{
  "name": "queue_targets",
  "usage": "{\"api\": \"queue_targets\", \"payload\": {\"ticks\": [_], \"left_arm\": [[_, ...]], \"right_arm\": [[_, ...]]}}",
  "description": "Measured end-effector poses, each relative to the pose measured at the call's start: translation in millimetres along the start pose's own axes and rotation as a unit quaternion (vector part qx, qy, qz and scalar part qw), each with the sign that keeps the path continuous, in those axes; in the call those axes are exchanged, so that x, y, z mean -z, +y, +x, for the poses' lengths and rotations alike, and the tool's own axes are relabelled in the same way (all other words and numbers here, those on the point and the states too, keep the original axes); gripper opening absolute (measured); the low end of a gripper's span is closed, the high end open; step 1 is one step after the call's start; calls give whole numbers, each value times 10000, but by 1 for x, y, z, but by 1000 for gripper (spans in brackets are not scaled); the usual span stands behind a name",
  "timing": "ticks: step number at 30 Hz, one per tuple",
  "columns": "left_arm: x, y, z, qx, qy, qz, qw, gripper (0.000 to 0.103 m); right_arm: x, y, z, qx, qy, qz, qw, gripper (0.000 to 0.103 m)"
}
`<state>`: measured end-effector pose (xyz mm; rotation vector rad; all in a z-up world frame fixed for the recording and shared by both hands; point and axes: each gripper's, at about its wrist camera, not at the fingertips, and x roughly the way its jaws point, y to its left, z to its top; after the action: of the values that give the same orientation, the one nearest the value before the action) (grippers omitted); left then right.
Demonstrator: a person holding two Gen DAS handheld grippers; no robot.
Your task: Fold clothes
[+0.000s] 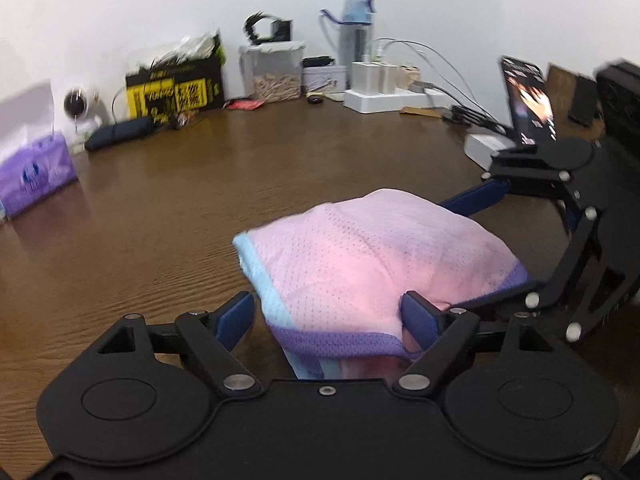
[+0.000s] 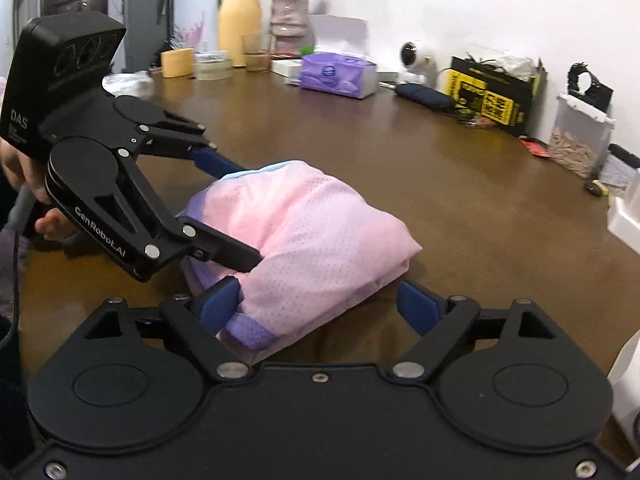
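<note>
A folded pink mesh garment point(image 1: 372, 256) with purple and light blue trim lies bunched on the brown wooden table point(image 1: 180, 184). It also shows in the right wrist view point(image 2: 312, 240). My left gripper point(image 1: 328, 316) is open, its fingers on either side of the garment's near purple-trimmed edge. My right gripper point(image 2: 320, 304) is open too, its left finger point(image 2: 218, 304) touching the garment's near corner, its right finger clear over the table. Each gripper straddles the bundle from a different side. The left gripper also shows in the right wrist view point(image 2: 224, 208), the right gripper in the left wrist view point(image 1: 484, 248).
Along the wall stand a purple tissue box point(image 1: 36, 172), a small white camera point(image 1: 82, 112), a yellow-black bag point(image 1: 176, 84), a clear container point(image 1: 276, 72), a water bottle point(image 1: 356, 28), a power strip point(image 1: 388, 92) and a propped phone point(image 1: 528, 100). A yellow jug point(image 2: 238, 16) stands at the far end.
</note>
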<state>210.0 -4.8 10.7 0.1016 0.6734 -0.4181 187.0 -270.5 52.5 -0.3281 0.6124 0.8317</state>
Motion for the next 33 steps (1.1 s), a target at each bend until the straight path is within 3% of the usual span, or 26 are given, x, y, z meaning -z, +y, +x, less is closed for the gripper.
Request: {"api": "queue_targets", "payload": {"ticks": [3, 7, 13, 17, 19, 21, 24, 33], "left_arm": [[3, -4, -12, 1, -84, -18, 10000, 80], [13, -15, -37, 101, -334, 54, 9994, 80], [22, -24, -61, -208, -489, -90, 9985, 87], [31, -32, -77, -382, -522, -173, 9978, 89], [37, -35, -85, -521, -651, -253, 9962, 102], [44, -36, -94, -770, -807, -331, 9932, 103], [51, -35, -101, -1049, -736, -507, 9905, 103], [55, -35, -114, -1137, -828, -450, 9890, 103]], "right_arm": [[4, 5, -8, 143, -133, -23, 9998, 91], [22, 15, -41, 323, -649, -40, 9974, 91], [46, 21, -71, 830, -1060, 1050, 9853, 92], [51, 27, -75, 1031, -954, 1555, 9778, 92], [53, 31, -79, 1129, -894, 1612, 9764, 92], [53, 39, -85, 1266, -841, 1613, 9751, 92], [52, 47, -91, 1442, -782, 1610, 9732, 92], [59, 64, -112, 1663, -781, 1645, 9691, 93]]}}
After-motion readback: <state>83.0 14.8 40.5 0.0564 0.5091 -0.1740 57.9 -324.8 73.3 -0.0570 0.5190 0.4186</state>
